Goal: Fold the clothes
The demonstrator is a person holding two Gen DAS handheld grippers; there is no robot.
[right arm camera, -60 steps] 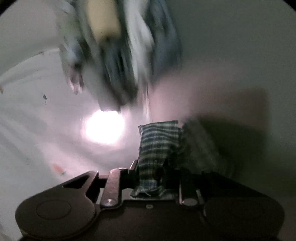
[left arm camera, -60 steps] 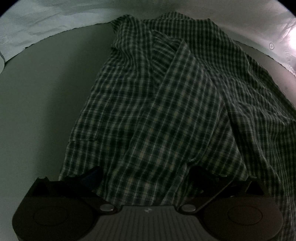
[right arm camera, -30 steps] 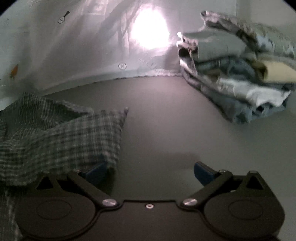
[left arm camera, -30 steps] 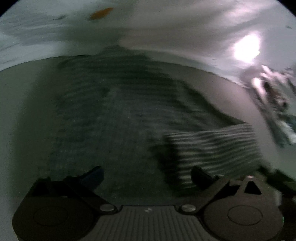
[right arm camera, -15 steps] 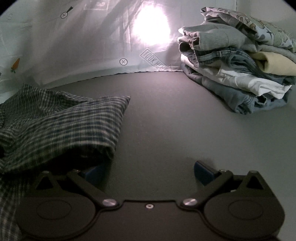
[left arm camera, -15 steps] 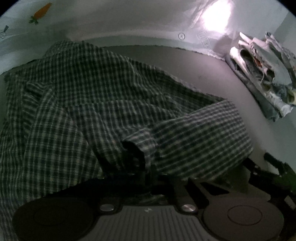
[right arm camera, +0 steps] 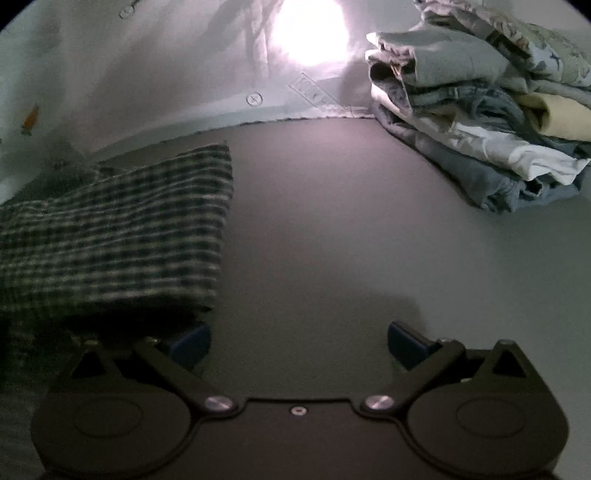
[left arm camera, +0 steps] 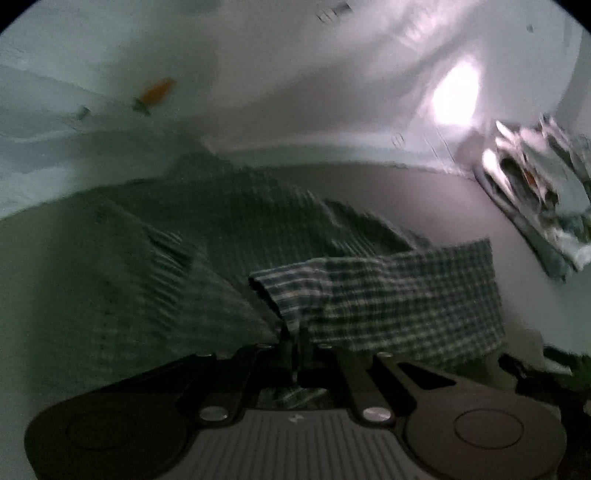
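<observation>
A dark green and white plaid shirt lies crumpled on the grey table. My left gripper is shut on a fold of its cloth, and that fold rises off the table while a checked sleeve hangs to the right of the pinch. In the right wrist view the plaid shirt fills the left side, its raised edge hanging over my left blue fingertip. My right gripper stands open above bare table, with nothing between its fingers.
A stack of folded clothes sits at the far right of the grey table; the same stack of folded clothes shows blurred in the left wrist view. A pale printed sheet hangs behind, with a bright light patch.
My left gripper went from open to shut on a fold of the plaid shirt, then lifted it. The shirt's edge rose in the right wrist view. The right gripper stayed open and still.
</observation>
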